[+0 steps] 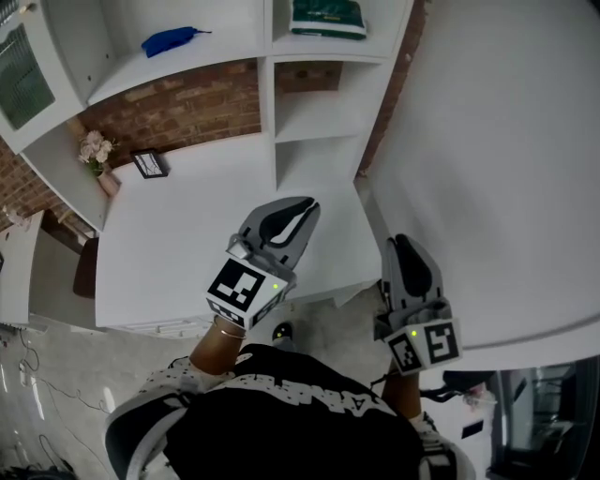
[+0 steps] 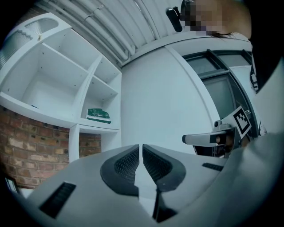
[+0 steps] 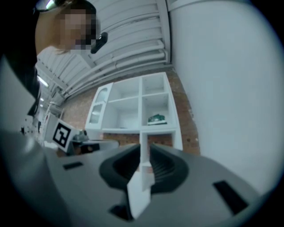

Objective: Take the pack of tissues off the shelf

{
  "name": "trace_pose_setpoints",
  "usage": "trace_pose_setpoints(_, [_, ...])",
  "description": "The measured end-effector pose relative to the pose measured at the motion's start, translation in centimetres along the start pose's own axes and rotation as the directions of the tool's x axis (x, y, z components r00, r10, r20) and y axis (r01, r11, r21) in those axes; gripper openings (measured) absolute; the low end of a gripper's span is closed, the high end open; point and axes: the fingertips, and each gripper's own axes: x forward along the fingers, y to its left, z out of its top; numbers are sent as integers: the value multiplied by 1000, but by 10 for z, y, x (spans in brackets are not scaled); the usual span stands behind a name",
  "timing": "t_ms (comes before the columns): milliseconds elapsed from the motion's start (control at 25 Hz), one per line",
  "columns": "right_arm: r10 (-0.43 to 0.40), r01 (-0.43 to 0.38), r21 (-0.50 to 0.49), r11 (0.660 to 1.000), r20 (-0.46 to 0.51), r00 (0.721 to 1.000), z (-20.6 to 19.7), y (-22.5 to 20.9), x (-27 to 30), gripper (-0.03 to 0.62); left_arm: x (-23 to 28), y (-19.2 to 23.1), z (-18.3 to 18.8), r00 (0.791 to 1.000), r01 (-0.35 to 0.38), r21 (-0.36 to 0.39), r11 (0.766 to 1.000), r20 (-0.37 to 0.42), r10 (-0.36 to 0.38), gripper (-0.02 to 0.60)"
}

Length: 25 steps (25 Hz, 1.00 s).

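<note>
The green pack of tissues (image 1: 328,17) lies in the upper right compartment of the shelf (image 1: 323,49), well beyond both grippers. The left gripper (image 1: 302,210) is closed and empty. The right gripper (image 1: 401,244) is slightly parted and empty, and I'd open it wider before reaching in level.

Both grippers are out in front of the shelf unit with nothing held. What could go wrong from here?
1. The left gripper is shut and the right gripper is only narrowly open, so either might shove the pack of tissues deeper into its compartment instead of gripping it.
2. The pack lies close beside the divider; a gripper could knock against it going in.
</note>
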Motion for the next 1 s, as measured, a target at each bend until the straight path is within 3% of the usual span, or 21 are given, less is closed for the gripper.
trace_pose_setpoints(520, [-18, 20, -57, 998, 37, 999, 17, -18, 80, 69, 28, 95, 0, 997, -80, 23, 996, 1, 80, 69])
trace_pose_setpoints(1000, [15, -11, -114, 993, 38, 999, 40, -33, 165, 92, 61, 159, 32, 991, -110, 56, 992, 84, 105, 151])
